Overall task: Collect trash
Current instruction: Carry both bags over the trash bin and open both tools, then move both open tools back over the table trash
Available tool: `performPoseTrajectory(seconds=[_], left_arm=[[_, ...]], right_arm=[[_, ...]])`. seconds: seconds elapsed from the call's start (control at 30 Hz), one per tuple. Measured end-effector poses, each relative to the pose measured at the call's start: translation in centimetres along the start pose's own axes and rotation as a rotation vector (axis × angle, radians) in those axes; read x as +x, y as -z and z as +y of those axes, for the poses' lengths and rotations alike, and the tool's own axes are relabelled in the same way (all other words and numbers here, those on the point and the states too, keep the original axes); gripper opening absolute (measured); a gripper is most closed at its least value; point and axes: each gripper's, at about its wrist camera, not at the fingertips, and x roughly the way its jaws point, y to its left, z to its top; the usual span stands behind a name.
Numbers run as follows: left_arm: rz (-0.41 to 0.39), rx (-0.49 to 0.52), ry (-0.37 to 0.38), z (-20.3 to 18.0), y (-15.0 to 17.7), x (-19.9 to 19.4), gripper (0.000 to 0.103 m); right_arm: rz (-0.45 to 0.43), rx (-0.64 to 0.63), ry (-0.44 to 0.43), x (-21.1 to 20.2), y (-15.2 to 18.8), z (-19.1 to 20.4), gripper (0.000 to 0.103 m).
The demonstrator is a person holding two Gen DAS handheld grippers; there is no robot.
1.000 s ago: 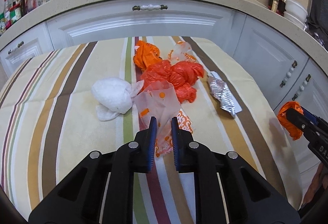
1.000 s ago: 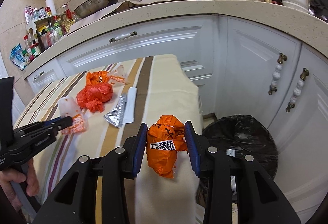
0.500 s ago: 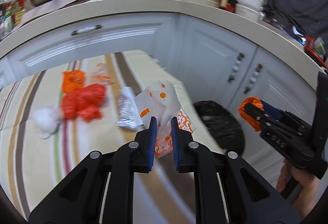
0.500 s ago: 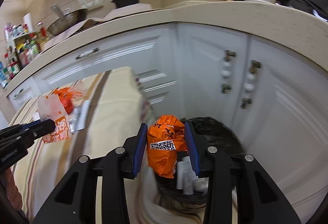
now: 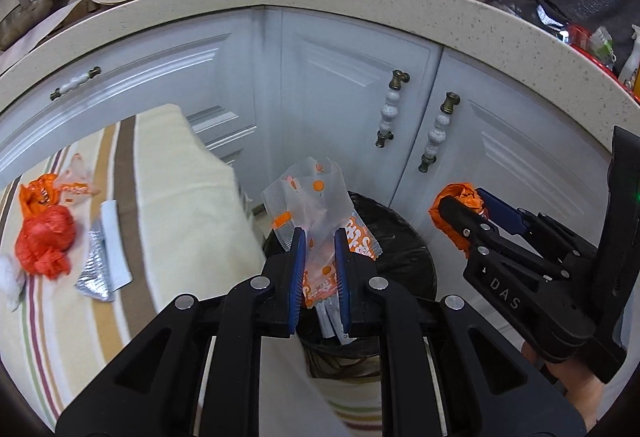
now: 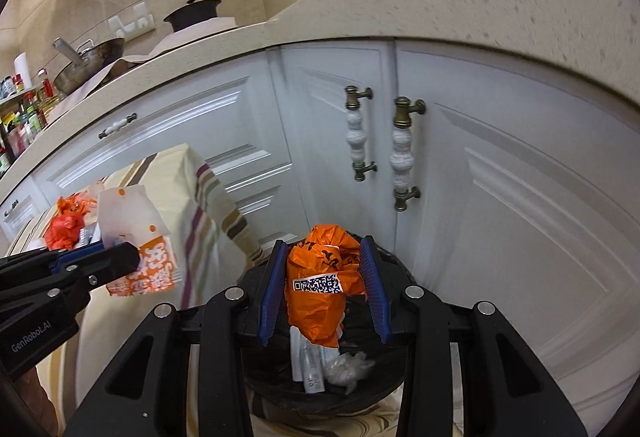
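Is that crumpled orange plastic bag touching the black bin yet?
Cannot tell. In the right wrist view the crumpled orange plastic bag, between the jaws, overlaps the black-lined bin; no gap or contact shows.

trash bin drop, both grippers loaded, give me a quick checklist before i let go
1. Right gripper over the trash bin: ok, the bin mouth lies right below it.
2. Right gripper's hold on the orange bag: ok, pinched between both fingers.
3. Left gripper over the bin: ok in its own view, bin rim lies beyond the fingers; the right view puts it nearer the tablecloth, so check.
4. Left gripper's hold on the spotted wrapper: ok.
5. Room in the bin: ok, only a few pieces at the bottom.
6. Table finished: not ok, red bag and foil packet remain.
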Motion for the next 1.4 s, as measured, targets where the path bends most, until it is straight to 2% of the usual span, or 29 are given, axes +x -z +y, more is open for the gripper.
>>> performPoseTrajectory(seconds=[0.1, 0.13, 0.2, 0.37, 0.6, 0.8, 1.4], left_arm=[[0.021, 0.003, -0.004, -0.6, -0.3, 1.3, 0.019], [0.025, 0.005, -0.007, -0.7, -0.4, 1.5, 0.023], [0.025, 0.008, -0.018, -0.9, -0.4, 1.8, 0.036], [0.031, -0.002, -0.02, -0.5, -0.3, 2.0, 0.038], [0.0, -0.019, -0.038, 1.3, 0.0, 0.2, 0.044], [-0.024, -0.059, -0.089, 4.9, 0.6, -2.3, 0.044], [-0.084, -0.261, -0.35, 20.2, 4.6, -11.1, 0.045]], right_arm=[[0.006, 0.005, 0.001, 1.1, 0.0, -0.8, 0.043], [0.008, 0.01, 0.005, 1.4, 0.1, -1.0, 0.047], [0.01, 0.017, 0.008, 1.7, 0.1, -1.2, 0.048], [0.015, 0.018, 0.013, 1.9, 0.2, -1.1, 0.05], [0.006, 0.004, -0.004, 1.1, -0.4, 0.4, 0.05], [-0.006, -0.022, -0.06, 0.3, -1.2, 4.1, 0.05], [-0.001, -0.197, -0.262, 0.3, -2.2, 18.5, 0.051]])
